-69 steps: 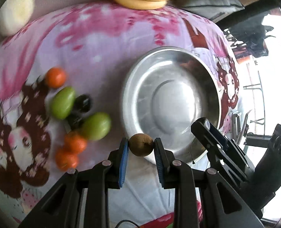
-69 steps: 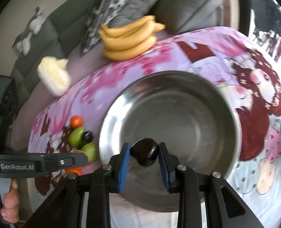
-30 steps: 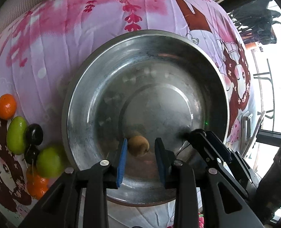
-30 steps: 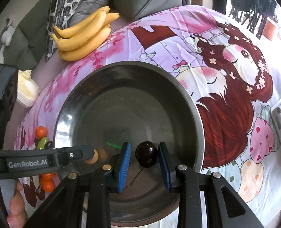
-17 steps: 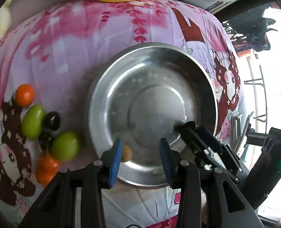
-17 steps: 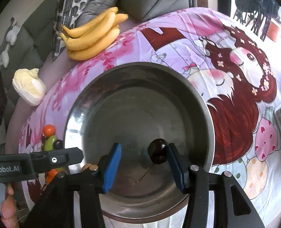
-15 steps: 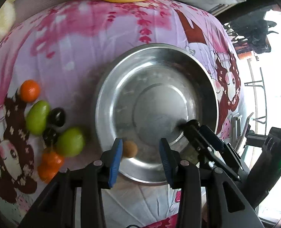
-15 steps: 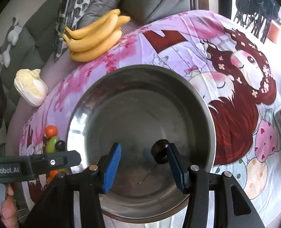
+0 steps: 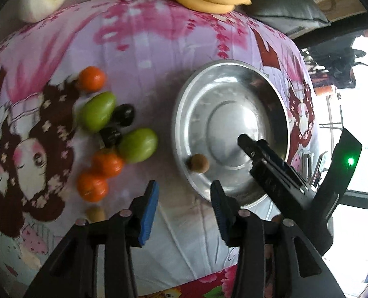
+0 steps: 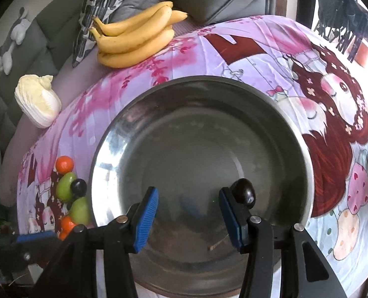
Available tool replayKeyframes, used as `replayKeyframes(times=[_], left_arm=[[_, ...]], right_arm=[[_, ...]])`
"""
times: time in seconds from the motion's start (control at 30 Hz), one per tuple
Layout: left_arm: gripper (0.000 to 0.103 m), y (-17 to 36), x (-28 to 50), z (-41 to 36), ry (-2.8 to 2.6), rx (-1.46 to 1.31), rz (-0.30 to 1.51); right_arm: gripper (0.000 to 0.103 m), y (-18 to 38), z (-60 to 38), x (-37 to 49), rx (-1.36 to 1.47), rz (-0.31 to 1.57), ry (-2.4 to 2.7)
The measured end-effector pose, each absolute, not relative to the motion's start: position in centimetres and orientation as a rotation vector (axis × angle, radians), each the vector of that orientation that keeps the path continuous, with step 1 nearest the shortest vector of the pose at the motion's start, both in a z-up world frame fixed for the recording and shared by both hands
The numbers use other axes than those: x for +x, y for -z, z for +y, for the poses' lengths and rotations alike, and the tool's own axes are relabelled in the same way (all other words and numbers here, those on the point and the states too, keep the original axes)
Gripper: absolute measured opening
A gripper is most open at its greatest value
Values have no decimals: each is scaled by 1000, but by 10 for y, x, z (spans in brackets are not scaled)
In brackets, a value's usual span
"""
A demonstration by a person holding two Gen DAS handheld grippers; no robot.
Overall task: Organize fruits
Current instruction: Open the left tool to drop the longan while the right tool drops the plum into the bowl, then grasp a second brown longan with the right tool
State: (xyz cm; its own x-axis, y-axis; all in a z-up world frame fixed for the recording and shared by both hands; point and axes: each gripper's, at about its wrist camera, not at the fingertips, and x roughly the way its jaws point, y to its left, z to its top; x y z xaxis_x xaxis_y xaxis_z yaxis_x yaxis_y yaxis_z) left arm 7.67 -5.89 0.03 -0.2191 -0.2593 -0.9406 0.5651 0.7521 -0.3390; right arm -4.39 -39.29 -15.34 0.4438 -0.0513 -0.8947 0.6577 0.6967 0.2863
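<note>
Fingers apart on both sides, nothing clamped: the left gripper point(image 9: 182, 203) hangs over the printed cloth point(image 9: 146, 37) just short of the steel bowl point(image 9: 184, 99), and the right gripper point(image 10: 187, 208) hovers over that bowl's near half. One small brown fruit point(image 9: 197, 163) sits inside the bowl ahead of the left fingertips, slightly to their right; a dark cherry point(image 10: 243, 192) rests in the bowl just beyond the right-hand finger of the right gripper. Ahead and left of the left fingers lies the pile: oranges point(image 9: 93, 187), green fruits point(image 9: 138, 145), dark cherries point(image 9: 112, 135). Best play now, I'd say, is swinging the left gripper over there, taking an outer orange first, squeezing softly, since these round things look ready to roll.
</note>
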Motion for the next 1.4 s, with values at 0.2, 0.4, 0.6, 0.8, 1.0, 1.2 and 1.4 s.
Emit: replayKeyframes(times=[0.2, 0.4, 0.6, 0.8, 1.0, 1.2, 1.4], left_arm=[[58, -8, 85, -19, 742, 235, 1582], [64, 5, 88, 12, 709, 269, 1596], [82, 20, 99, 45, 664, 290, 1625], [94, 27, 102, 71, 664, 315, 1619], [98, 30, 109, 94, 670, 310, 1632], [100, 29, 120, 131, 643, 347, 1584], [100, 37, 122, 160, 665, 353, 1576]], right_arm=[[55, 149, -381, -36, 691, 1008, 432], [59, 146, -359, -34, 697, 1059, 380], [60, 141, -318, -30, 653, 1087, 289], [60, 137, -293, -28, 619, 1094, 245], [60, 130, -265, -25, 565, 1101, 180], [60, 140, -233, -17, 510, 1147, 97], [60, 161, -207, -6, 469, 1208, 46]])
